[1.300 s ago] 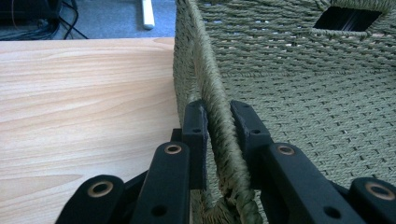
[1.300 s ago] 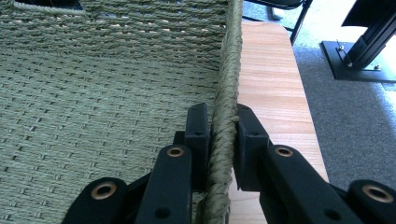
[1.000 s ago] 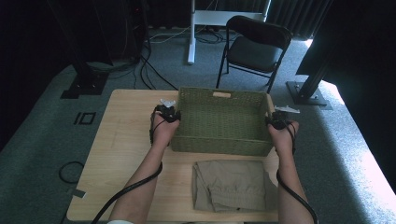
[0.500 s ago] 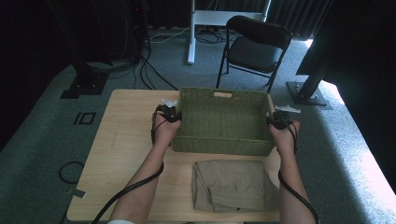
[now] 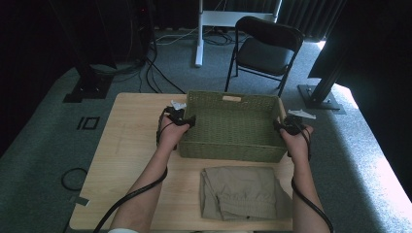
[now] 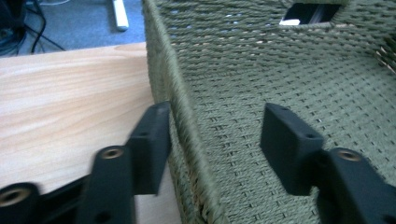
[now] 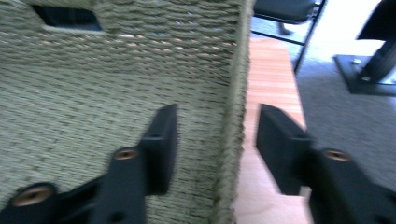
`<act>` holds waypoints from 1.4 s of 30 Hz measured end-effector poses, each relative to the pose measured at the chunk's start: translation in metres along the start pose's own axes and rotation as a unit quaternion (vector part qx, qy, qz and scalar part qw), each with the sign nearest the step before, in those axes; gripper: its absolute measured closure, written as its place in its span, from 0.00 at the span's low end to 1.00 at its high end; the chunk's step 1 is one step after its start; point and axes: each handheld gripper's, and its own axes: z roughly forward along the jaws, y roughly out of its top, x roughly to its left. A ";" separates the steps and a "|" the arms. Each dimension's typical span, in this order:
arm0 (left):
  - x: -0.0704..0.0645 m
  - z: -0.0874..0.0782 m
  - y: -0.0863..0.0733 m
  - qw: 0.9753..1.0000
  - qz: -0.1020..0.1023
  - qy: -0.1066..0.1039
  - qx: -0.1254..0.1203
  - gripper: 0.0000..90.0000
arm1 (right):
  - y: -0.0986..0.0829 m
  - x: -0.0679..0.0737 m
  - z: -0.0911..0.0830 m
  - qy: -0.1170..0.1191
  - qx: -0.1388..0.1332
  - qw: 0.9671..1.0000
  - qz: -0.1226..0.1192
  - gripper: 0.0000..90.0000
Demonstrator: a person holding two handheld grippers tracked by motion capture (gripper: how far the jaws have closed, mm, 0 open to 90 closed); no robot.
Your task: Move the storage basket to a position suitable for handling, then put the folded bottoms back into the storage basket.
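A green woven basket (image 5: 232, 145) stands on the wooden table (image 5: 131, 145), with nothing inside it. My left gripper (image 5: 183, 119) straddles the basket's left wall (image 6: 184, 116): one jaw is outside against the rim, the other inside with a wide gap. It is open (image 6: 217, 121). My right gripper (image 5: 285, 125) straddles the right wall (image 7: 233, 107) the same way, with one jaw inside and one outside over the table. It is open too (image 7: 217, 121), with space on both sides of the wall.
A folded khaki cloth (image 5: 245, 193) lies on the table between the basket and the front edge. A black folding chair (image 5: 265, 48) and a white desk leg (image 5: 199, 34) stand on the carpet beyond the table. Cables (image 5: 131, 199) trail from both grippers along the forearms.
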 end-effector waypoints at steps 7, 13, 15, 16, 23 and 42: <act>0.002 -0.007 0.008 0.999 0.033 -0.009 -0.031 0.25 | 0.001 0.001 -0.003 0.018 -0.025 0.999 -0.017 0.24; 0.004 -0.013 0.008 0.998 0.054 -0.023 -0.038 0.21 | 0.001 0.002 -0.007 0.029 -0.036 0.999 -0.026 0.17; 0.005 -0.015 0.007 0.997 0.056 -0.029 -0.043 0.20 | 0.002 0.003 -0.009 0.033 -0.037 0.998 -0.032 0.17; 0.006 -0.016 0.007 0.997 0.052 -0.030 -0.044 0.20 | 0.003 0.003 -0.010 0.033 -0.039 0.998 -0.033 0.17; 0.009 -0.029 0.011 0.996 0.055 -0.044 -0.054 0.20 | 0.010 0.007 -0.022 0.048 -0.051 0.996 -0.052 0.18; -0.006 -0.058 0.005 0.991 0.072 -0.096 -0.061 0.20 | 0.004 0.014 -0.046 0.068 -0.052 0.994 -0.064 0.17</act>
